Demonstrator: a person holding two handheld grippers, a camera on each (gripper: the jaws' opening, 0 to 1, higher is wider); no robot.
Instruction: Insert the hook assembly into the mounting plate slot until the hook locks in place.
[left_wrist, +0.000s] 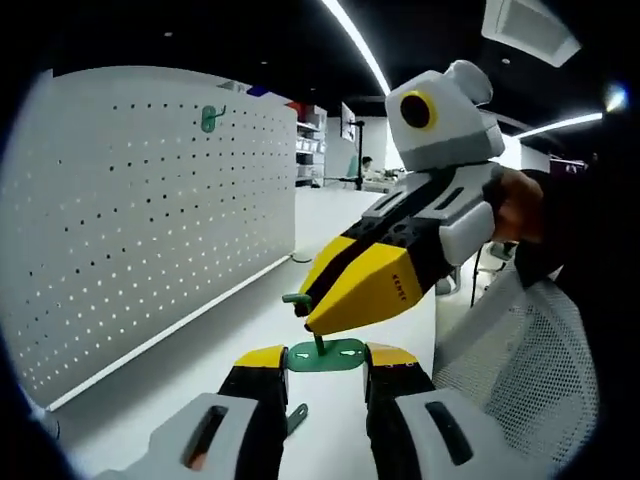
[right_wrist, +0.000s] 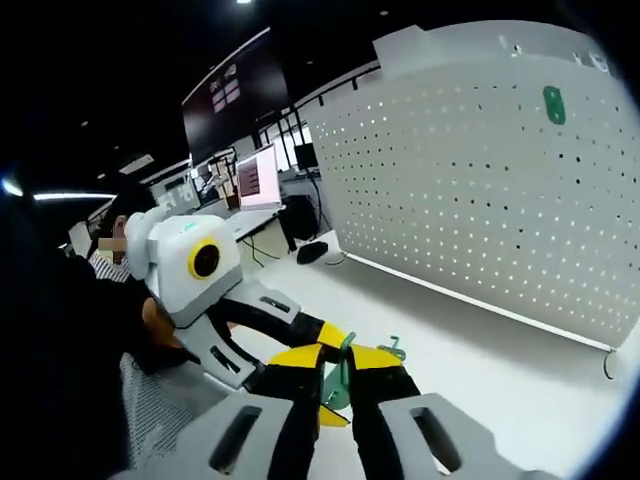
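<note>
Both grippers on one hook

Left gripper (left_wrist: 327, 358) jaws are closed on the green hook base plate (left_wrist: 326, 355), just above the white table (left_wrist: 200, 340). Right gripper (left_wrist: 312, 305) pinches the hook's prong (left_wrist: 297, 298) from the other side. Pegboard (left_wrist: 150, 210) stands upright well behind the hook, another green hook (left_wrist: 209, 118) mounted near its top. Right gripper view: hook (right_wrist: 342, 375) clamped between yellow jaws, spare hook (right_wrist: 392, 349) just beyond on the table.

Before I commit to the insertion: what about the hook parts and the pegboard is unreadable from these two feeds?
- Left gripper view: the hook's tip, hidden inside the right tool.
- Right gripper view: most of the green mounting plate, behind the right tool and left tool.
- Both views: the pegboard hole shapes, too small; the green piece already hanging there, too small to tell how it is seated.
</note>
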